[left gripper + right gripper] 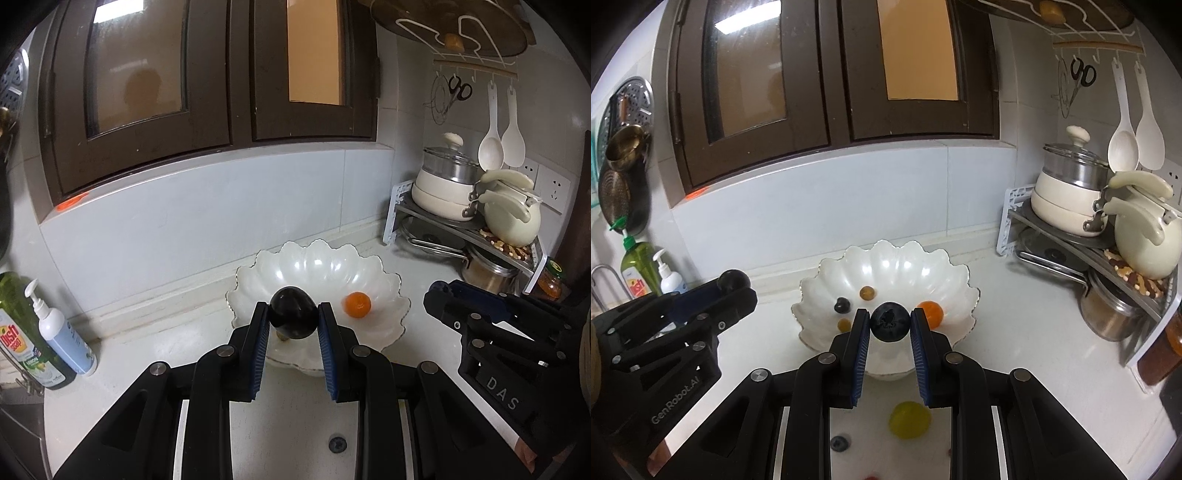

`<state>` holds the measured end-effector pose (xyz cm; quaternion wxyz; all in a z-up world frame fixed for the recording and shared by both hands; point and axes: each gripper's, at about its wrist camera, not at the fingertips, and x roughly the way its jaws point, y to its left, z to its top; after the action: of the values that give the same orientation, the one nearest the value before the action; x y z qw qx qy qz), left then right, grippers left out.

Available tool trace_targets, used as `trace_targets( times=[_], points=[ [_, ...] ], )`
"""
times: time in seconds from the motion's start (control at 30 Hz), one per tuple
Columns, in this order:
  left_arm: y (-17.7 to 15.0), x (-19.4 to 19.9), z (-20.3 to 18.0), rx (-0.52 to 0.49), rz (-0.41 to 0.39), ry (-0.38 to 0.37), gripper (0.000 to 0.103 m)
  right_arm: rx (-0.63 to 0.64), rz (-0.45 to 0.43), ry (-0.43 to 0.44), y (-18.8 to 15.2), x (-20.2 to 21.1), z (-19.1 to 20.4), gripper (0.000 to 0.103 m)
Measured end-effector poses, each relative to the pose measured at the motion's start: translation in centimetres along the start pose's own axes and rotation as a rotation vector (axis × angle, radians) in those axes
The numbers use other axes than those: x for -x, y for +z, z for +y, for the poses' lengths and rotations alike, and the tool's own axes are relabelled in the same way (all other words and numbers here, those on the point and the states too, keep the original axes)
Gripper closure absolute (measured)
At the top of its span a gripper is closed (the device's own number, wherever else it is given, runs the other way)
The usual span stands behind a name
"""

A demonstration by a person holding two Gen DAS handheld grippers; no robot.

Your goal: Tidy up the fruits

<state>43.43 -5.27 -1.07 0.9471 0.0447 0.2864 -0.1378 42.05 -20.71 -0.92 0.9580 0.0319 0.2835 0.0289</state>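
Fruits are partly in the bowl (886, 266), partly on the counter (1015, 332) and partly in the claws. In the left wrist view the left gripper (293, 317) sits at lower centre, its blue pads clamped narrowly on a dark grape (293, 314), which hangs in front of the near rim of the white scalloped bowl. An orange fruit (357, 304) lies inside the bowl, just right of the grape. The right gripper (443, 295) enters at the right edge of that frame, beside the bowl.

In the right wrist view the right gripper (890, 322) is at centre, its pads pinched on a blueberry (890, 321) held over the bowl's near edge. Behind it the bowl holds the orange fruit, a small dark berry (841, 305) and two small amber fruits (867, 293), all apart from each other. On the counter at the bottom of the frame, between the gripper's arms, lie a yellow-green fruit (909, 421) and another blueberry (839, 442). The left gripper shows at middle left with the dark grape at its tip.

A pot rack (1108, 251) stands at the right; soap bottles (55, 332) stand at the left.
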Motion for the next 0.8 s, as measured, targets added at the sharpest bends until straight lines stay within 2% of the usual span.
trace_targets(
  times=[0.3,0.8],
  points=[
    [1.4,-2.0,-0.3,-0.009,0.03,-0.009,0.076,0.018,0.033,0.012,1.5,-2.0,-0.4,0.079],
    [3.4,-7.6,-0.8,-0.01,0.134,-0.005,0.076,0.031,0.128,-0.009,3.9,-7.2,-2.0,0.079]
  ],
)
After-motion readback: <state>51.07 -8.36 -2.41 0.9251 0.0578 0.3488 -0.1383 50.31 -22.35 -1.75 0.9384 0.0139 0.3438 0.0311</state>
